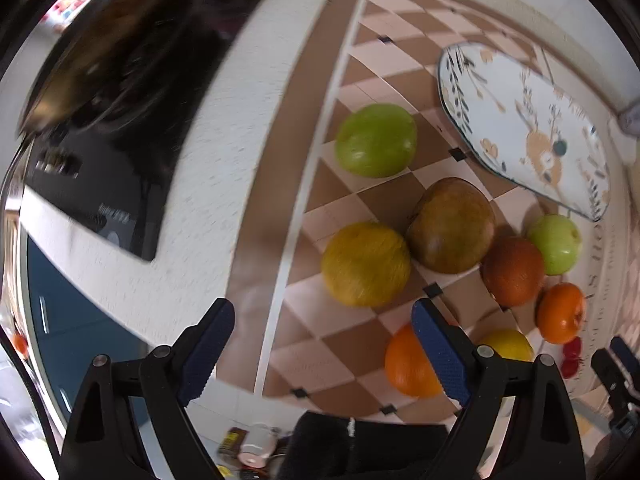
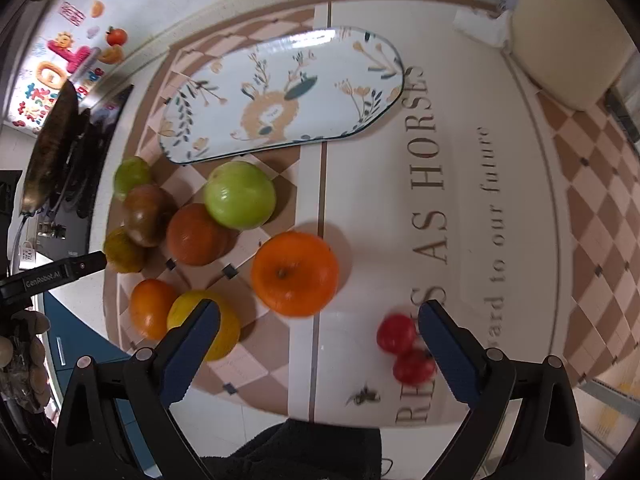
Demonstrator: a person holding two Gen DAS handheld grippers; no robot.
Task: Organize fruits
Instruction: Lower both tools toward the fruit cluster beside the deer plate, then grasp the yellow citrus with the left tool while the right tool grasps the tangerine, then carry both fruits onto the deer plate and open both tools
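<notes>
Several fruits lie on a checkered mat [image 1: 348, 344]. In the left wrist view: a green apple [image 1: 376, 140], a yellow fruit [image 1: 366, 264], a brown-green fruit [image 1: 452, 226], an orange [image 1: 408, 364]. My left gripper [image 1: 324, 344] is open and empty above the mat. In the right wrist view: an orange fruit [image 2: 295, 274], a green apple [image 2: 240, 194], two small red fruits [image 2: 396, 334], a yellow fruit [image 2: 222, 328]. My right gripper [image 2: 320, 348] is open and empty just short of the orange fruit. An oval patterned plate [image 2: 280, 96] lies empty behind the fruits and also shows in the left wrist view [image 1: 524, 128].
A black induction cooktop [image 1: 132, 152] with a dark pan [image 1: 100, 52] stands left of the mat. The counter edge and blue cabinet front [image 1: 72, 320] are at lower left. A cream container [image 2: 568, 36] stands at the back right. The left gripper's body [image 2: 52, 274] shows at the left.
</notes>
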